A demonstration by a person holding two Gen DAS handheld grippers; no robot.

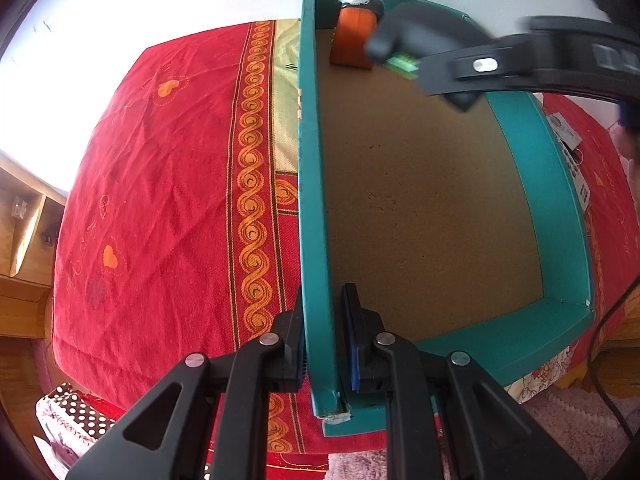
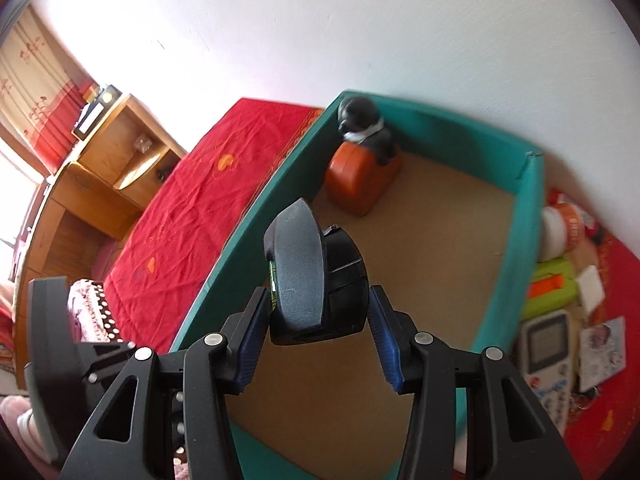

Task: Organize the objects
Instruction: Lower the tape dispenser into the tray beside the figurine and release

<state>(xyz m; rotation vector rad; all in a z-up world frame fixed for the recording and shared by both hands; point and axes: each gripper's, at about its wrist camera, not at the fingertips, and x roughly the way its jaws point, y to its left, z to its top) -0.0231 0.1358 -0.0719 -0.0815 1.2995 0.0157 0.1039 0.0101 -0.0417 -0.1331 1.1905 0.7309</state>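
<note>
**Holding a computer mouse over the teal box**

Gripping the near left wall of the teal box point(image 1: 316, 208), the left gripper point(image 1: 324, 344) has one finger outside the wall and one inside, closed on the cardboard near the box's near left corner. The box sits on a bed covered by a red patterned bedspread point(image 1: 160, 184), its brown floor mostly bare.

The right gripper point(image 2: 316, 332) is clamped on a dark grey computer mouse point(image 2: 308, 276), its blue pads pressing both sides of the mouse body. A sliver of green circuit board shows at the mouse's edge. The mouse hangs above the box interior, toward the left wall and well short of the far end. In the left wrist view the same mouse point(image 1: 416, 32) and the right gripper appear blurred above the far part of the box.

A grey penguin figure point(image 2: 364, 128) stands in the far left corner of the box, touching both walls, resting on an orange base point(image 2: 356, 180).

Outside the right wall, on the bedspread, lie a white jar with an orange label point(image 2: 564, 232), a lime-green case point(image 2: 552, 284), a remote control point(image 2: 548, 360) and a few cards. A wooden shelf unit point(image 2: 120, 152) stands beyond the bed's left edge.
</note>
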